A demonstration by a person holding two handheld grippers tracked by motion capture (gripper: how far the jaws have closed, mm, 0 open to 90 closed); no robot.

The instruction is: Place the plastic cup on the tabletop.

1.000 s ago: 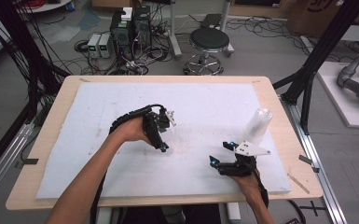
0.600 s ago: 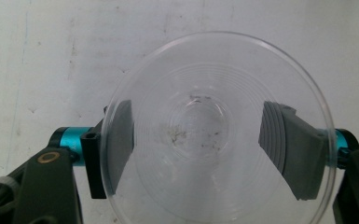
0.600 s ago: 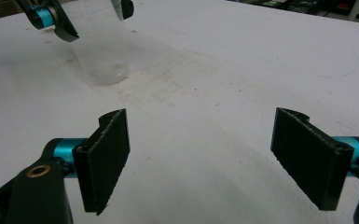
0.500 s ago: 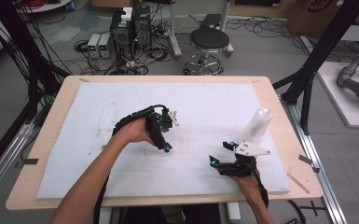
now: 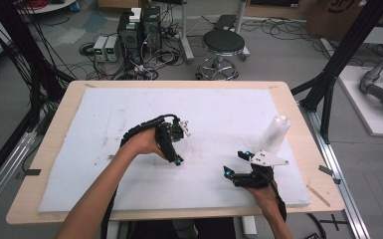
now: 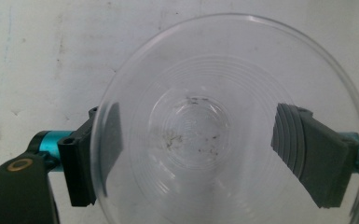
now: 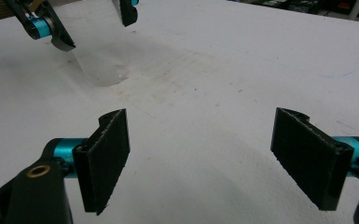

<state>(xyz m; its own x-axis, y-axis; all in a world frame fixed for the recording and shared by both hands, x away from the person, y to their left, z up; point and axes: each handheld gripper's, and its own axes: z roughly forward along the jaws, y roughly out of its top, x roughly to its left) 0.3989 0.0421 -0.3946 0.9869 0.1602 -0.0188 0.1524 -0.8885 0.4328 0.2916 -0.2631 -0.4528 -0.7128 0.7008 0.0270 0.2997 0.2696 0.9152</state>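
A clear plastic cup (image 6: 224, 93) stands upright on the white sheet, seen from straight above in the left gripper view. My left gripper (image 6: 198, 158) points down over it with one jaw on each side. Its jaws have just been opening, and the cup stands between them on its own base. The right gripper view shows that cup (image 7: 100, 65) at the far left under the left gripper (image 7: 91, 28). In the high view the left gripper (image 5: 178, 149) is mid-table. My right gripper (image 5: 236, 163) rests low near the front right. It stands open (image 7: 200, 158) over bare sheet with nothing between its fingers.
A tall clear plastic bottle (image 5: 274, 133) stands just beyond the right gripper. The white foam sheet (image 5: 129, 109) covers most of the wooden table (image 5: 54, 124). A stool (image 5: 223, 47) and computer boxes (image 5: 137, 30) sit on the floor behind the far edge.
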